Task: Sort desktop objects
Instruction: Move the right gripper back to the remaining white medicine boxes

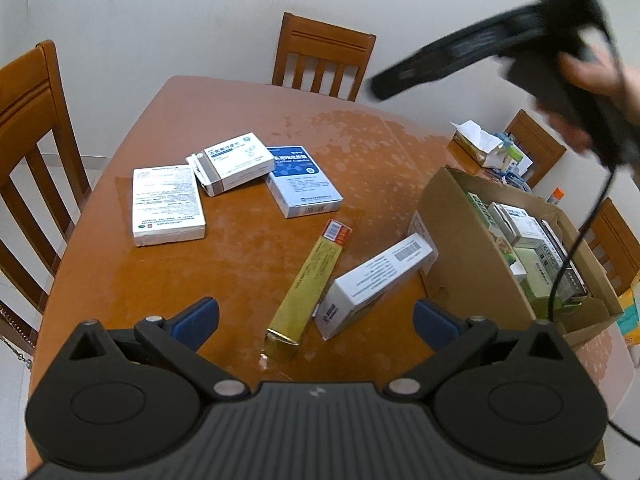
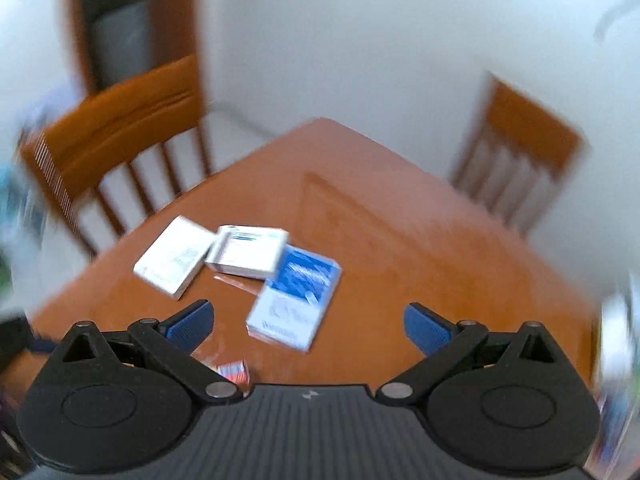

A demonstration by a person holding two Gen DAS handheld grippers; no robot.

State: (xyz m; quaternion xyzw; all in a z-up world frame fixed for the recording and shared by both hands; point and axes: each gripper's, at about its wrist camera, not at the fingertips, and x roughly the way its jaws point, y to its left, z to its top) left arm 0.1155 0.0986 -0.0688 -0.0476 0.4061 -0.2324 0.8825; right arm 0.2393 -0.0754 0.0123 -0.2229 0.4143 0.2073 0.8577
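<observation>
Medicine boxes are seen scattered over the wooden bench point(image 1: 248, 280). A long yellow-gold carton point(image 1: 306, 290) with a red and white end is laid lengthwise just ahead of the left gripper point(image 1: 316, 320), and its side is touched by a white box point(image 1: 374, 284) printed with a barcode, which is tilted, its far end propped against the cardboard box point(image 1: 468, 256). Farther off, three more are grouped: a flat white box point(image 1: 167, 204) covered in small print, a white box with a grey end flap point(image 1: 234, 162) resting partly on its neighbours, and a blue and white box point(image 1: 302, 180). The cardboard box at the right is packed with upright green and white cartons. The left gripper's jaws are spread wide and nothing is held between them. The right gripper point(image 2: 308, 326) is held above the bench over the blue and white box point(image 2: 294, 298), its jaws likewise spread and empty; its view is blurred. In the left view, it is seen gripped by a hand point(image 1: 592, 96).
</observation>
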